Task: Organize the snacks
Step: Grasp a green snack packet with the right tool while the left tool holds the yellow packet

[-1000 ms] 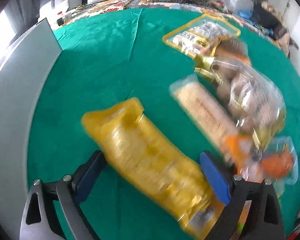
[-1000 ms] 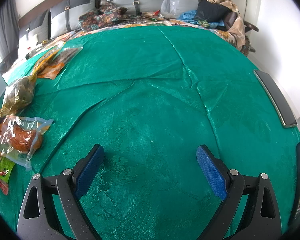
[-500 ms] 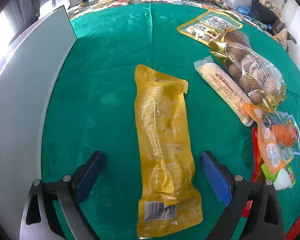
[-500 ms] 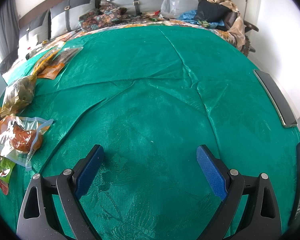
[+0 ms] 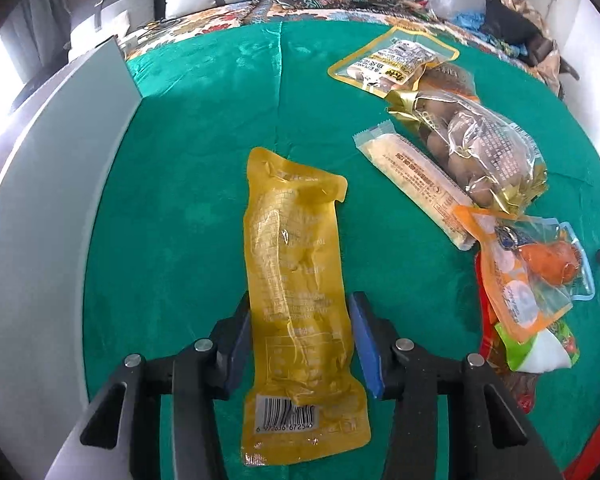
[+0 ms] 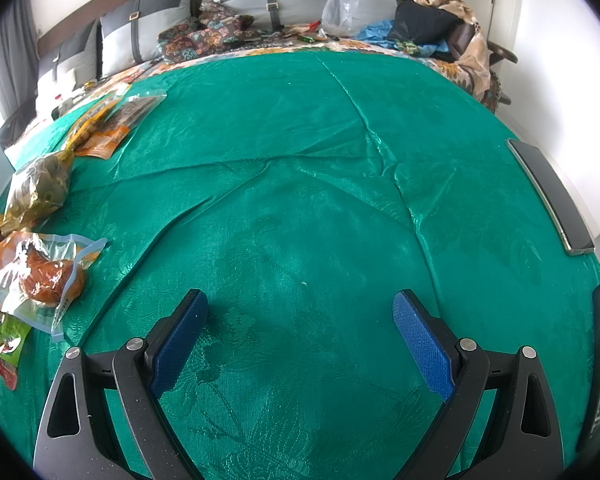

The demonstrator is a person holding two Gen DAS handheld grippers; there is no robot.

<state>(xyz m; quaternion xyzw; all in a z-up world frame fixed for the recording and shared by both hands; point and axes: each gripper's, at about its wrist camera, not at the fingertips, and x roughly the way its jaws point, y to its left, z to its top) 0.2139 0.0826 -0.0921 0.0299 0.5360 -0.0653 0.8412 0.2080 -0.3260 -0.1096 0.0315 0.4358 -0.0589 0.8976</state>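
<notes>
Left gripper [image 5: 300, 344] jaws just closed in from wide, now clamped on yellow pouch [image 5: 298, 292] lying lengthwise on green cloth [image 5: 188, 220]; likely ready to lift; right gripper [image 6: 300, 340] spread apart, empty, unmoved.

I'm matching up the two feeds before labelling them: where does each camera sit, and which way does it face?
Left wrist: on the left gripper, looking steeply down its blue-padded fingers, which have just been closing around the long yellow plastic snack pouch on the green cloth.
Right wrist: on the right gripper, angled down at bare cloth, jaws wide, nothing between.
Shared: the cloth and the clear bag with an orange snack.
</notes>
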